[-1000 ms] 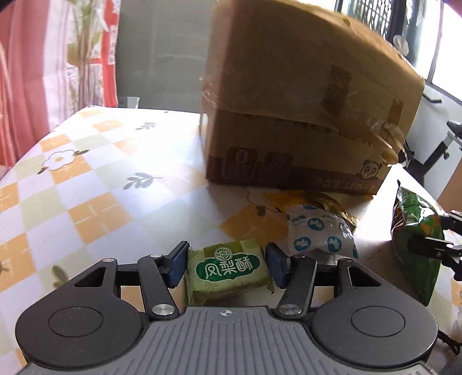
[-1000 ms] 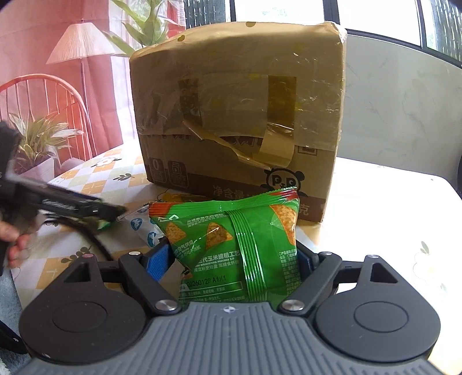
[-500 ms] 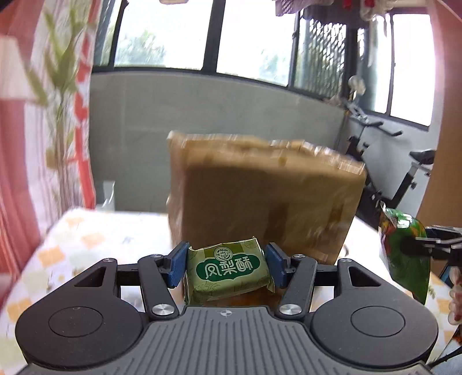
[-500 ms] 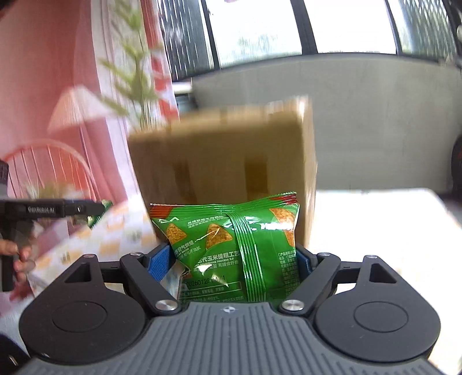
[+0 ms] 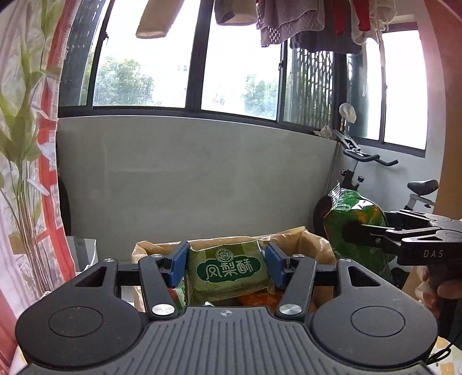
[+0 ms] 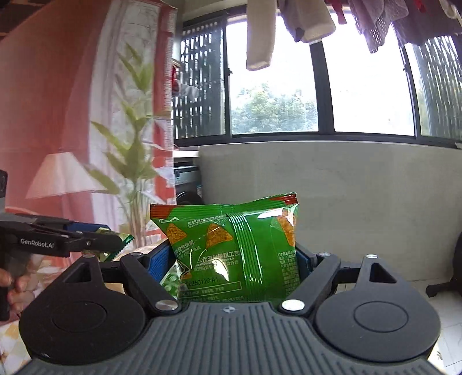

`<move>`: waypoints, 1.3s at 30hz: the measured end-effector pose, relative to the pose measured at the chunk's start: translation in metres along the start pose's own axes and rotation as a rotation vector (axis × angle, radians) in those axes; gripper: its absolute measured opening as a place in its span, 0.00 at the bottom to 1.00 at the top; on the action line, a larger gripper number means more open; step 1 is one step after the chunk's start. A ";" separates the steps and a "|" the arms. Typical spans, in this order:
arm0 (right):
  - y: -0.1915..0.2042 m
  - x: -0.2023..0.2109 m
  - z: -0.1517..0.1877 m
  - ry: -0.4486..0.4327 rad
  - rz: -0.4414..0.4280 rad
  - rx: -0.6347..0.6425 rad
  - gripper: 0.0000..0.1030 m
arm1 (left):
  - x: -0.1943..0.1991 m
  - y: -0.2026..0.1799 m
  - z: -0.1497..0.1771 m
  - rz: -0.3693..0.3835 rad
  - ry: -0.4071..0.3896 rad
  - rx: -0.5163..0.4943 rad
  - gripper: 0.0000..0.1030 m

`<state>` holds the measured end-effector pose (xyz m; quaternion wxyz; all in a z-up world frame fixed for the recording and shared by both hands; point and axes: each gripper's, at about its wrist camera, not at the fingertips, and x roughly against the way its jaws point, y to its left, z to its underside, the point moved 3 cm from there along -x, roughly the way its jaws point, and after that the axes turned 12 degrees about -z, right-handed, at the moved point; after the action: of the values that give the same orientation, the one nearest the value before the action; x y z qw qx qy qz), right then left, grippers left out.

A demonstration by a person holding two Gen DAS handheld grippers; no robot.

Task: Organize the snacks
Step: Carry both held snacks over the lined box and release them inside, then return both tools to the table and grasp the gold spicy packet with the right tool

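My left gripper point(image 5: 227, 264) is shut on a small olive-green pastry packet point(image 5: 228, 269) with white characters, held above the open top of the cardboard box point(image 5: 306, 239). Colourful snack wrappers show inside the box below it. My right gripper point(image 6: 235, 259) is shut on a green corn-chip bag point(image 6: 231, 248), which stands upright between the blue pads. In the left wrist view that chip bag point(image 5: 355, 225) hangs at the right, beside the box rim. The right wrist view shows the left gripper point(image 6: 115, 243) at the left edge with its packet.
A grey half wall point(image 5: 187, 178) under wide windows stands behind the box. Laundry point(image 5: 288, 23) hangs overhead. An exercise bike point(image 5: 415, 187) is at the right, a plant point(image 6: 135, 161) and red curtain at the left. A person's hand point(image 6: 11, 285) holds the left gripper's handle.
Both grippers rose from table height to above the box, each keeping its packet. The box front and the table dropped out of view; the box's open top now shows below the left gripper.
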<state>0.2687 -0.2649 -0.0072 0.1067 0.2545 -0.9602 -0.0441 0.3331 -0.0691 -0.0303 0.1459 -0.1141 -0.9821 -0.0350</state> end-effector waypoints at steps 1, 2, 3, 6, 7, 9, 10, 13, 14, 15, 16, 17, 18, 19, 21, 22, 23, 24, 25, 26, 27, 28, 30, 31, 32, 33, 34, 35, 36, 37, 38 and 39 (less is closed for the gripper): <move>-0.005 -0.011 0.000 0.011 0.010 0.002 0.80 | -0.010 0.000 -0.002 -0.012 0.011 -0.004 0.58; -0.007 -0.021 0.002 0.018 0.013 0.003 0.80 | -0.020 -0.001 -0.004 -0.023 0.027 -0.004 0.58; -0.009 -0.029 0.004 0.025 0.011 0.000 0.81 | -0.028 -0.003 -0.004 -0.030 0.043 -0.006 0.58; -0.017 -0.052 0.010 0.078 0.022 -0.018 0.81 | -0.050 -0.007 -0.005 -0.070 0.082 -0.032 0.59; -0.018 -0.054 0.013 0.084 0.029 -0.019 0.81 | -0.056 -0.007 -0.005 -0.084 0.092 -0.037 0.59; -0.022 -0.059 0.015 0.097 0.035 -0.037 0.83 | -0.062 -0.009 -0.003 -0.101 0.108 -0.036 0.60; -0.023 -0.059 0.017 0.103 0.036 -0.052 0.84 | -0.065 -0.005 -0.002 -0.101 0.117 -0.029 0.61; -0.023 -0.056 0.018 0.116 0.023 -0.061 0.85 | -0.065 -0.002 -0.002 -0.102 0.122 -0.020 0.69; -0.023 -0.055 0.018 0.120 0.023 -0.060 0.87 | -0.065 -0.002 -0.002 -0.104 0.123 -0.022 0.70; -0.022 -0.054 0.018 0.124 0.021 -0.060 0.88 | -0.065 -0.001 -0.002 -0.106 0.123 -0.025 0.70; -0.020 -0.053 0.018 0.123 0.021 -0.059 0.88 | -0.061 0.002 -0.001 -0.109 0.122 -0.026 0.70; -0.019 -0.051 0.017 0.121 0.022 -0.057 0.88 | -0.057 0.004 0.000 -0.110 0.120 -0.026 0.71; -0.018 -0.050 0.016 0.119 0.024 -0.054 0.89 | -0.053 0.006 0.000 -0.112 0.119 -0.025 0.71; -0.016 -0.049 0.015 0.117 0.025 -0.053 0.89 | -0.049 0.007 0.001 -0.115 0.118 -0.020 0.71; -0.013 -0.043 0.014 0.110 0.019 -0.058 0.89 | -0.040 0.010 0.002 -0.116 0.117 -0.009 0.71; -0.011 -0.040 0.014 0.108 0.013 -0.063 0.89 | -0.036 0.012 0.003 -0.114 0.117 -0.005 0.71; -0.009 -0.036 0.014 0.106 0.008 -0.069 0.89 | -0.032 0.014 0.003 -0.111 0.115 -0.002 0.71; -0.007 -0.031 0.014 0.102 0.005 -0.072 0.89 | -0.025 0.015 0.004 -0.109 0.109 0.000 0.71; -0.004 -0.026 0.015 0.094 0.005 -0.072 0.89 | -0.019 0.015 0.004 -0.106 0.104 0.000 0.71; -0.001 -0.020 0.015 0.083 0.005 -0.073 0.89 | -0.011 0.015 0.005 -0.100 0.099 -0.003 0.71; 0.002 -0.014 0.016 0.074 0.003 -0.076 0.89 | -0.004 0.016 0.006 -0.094 0.095 -0.008 0.71; 0.005 -0.008 0.018 0.067 -0.001 -0.082 0.88 | 0.002 0.015 0.007 -0.089 0.091 -0.014 0.71; 0.010 0.003 0.021 0.055 -0.005 -0.093 0.88 | 0.015 0.016 0.010 -0.083 0.080 -0.021 0.71; 0.013 0.008 0.024 0.047 -0.006 -0.096 0.88 | 0.023 0.015 0.012 -0.080 0.073 -0.021 0.71; 0.016 0.014 0.026 0.039 -0.005 -0.095 0.88 | 0.030 0.016 0.013 -0.077 0.068 -0.020 0.71; 0.019 0.019 0.030 0.029 -0.003 -0.093 0.88 | 0.036 0.018 0.016 -0.074 0.064 -0.019 0.71; 0.023 0.024 0.033 0.021 -0.001 -0.089 0.88 | 0.043 0.018 0.019 -0.072 0.062 -0.022 0.71; 0.026 0.029 0.036 0.013 0.001 -0.086 0.88 | 0.048 0.018 0.023 -0.071 0.061 -0.027 0.71; 0.029 0.035 0.040 0.000 0.003 -0.084 0.88 | 0.054 0.019 0.029 -0.069 0.057 -0.033 0.71; 0.033 0.041 0.045 -0.016 0.001 -0.083 0.88 | 0.059 0.019 0.035 -0.062 0.056 -0.036 0.71; 0.036 0.045 0.049 -0.027 -0.004 -0.086 0.88 | 0.063 0.019 0.040 -0.053 0.058 -0.037 0.71; 0.039 0.049 0.055 -0.034 -0.009 -0.091 0.87 | 0.066 0.020 0.048 -0.043 0.065 -0.033 0.71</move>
<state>0.1956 -0.2541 -0.0464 0.1016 0.2528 -0.9577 -0.0925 0.2628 -0.0308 -0.0556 0.1751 -0.0943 -0.9783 -0.0579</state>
